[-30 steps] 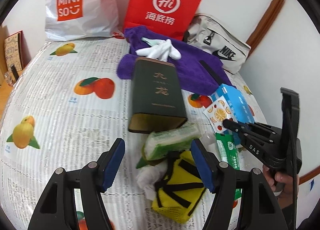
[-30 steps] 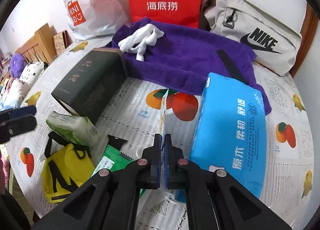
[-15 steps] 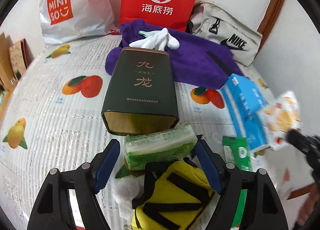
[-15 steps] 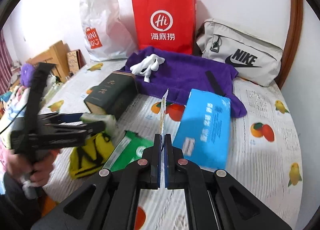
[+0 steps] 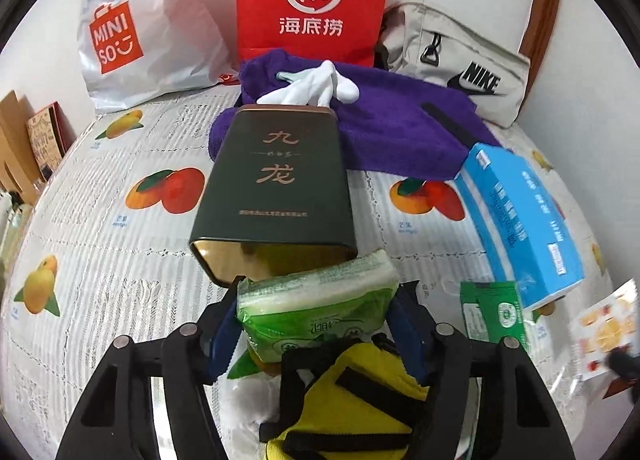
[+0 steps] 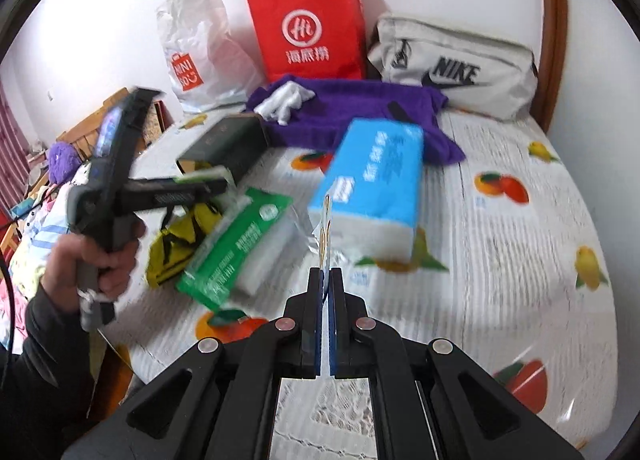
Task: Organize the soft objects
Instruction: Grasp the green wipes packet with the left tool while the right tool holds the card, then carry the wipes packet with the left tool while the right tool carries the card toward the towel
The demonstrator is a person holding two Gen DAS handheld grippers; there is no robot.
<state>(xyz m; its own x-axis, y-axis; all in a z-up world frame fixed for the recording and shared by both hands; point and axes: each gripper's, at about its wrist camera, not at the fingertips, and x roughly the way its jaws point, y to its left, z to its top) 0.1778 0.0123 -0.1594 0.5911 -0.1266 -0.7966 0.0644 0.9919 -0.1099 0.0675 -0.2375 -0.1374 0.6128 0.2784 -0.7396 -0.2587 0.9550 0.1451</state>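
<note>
In the left wrist view, the left gripper (image 5: 312,324) has its jaws closing around a green tissue pack (image 5: 316,308), and the blue pads look like they touch its 2 ends. The pack sits on top of a yellow bag (image 5: 360,392), just in front of the open end of a dark tin (image 5: 276,183) lying on the worktop (image 5: 100,219). A blue tissue box (image 5: 520,215) lies to the right, touching a purple towel (image 5: 392,127) with white gloves (image 5: 316,85) on it. In the right wrist view, the right gripper (image 6: 325,280) has its jaws shut tight on a thin flat packet (image 6: 326,227), held up above the worktop. A hand (image 6: 96,260) holds the left gripper on the left, and the picture is blurry there.
</note>
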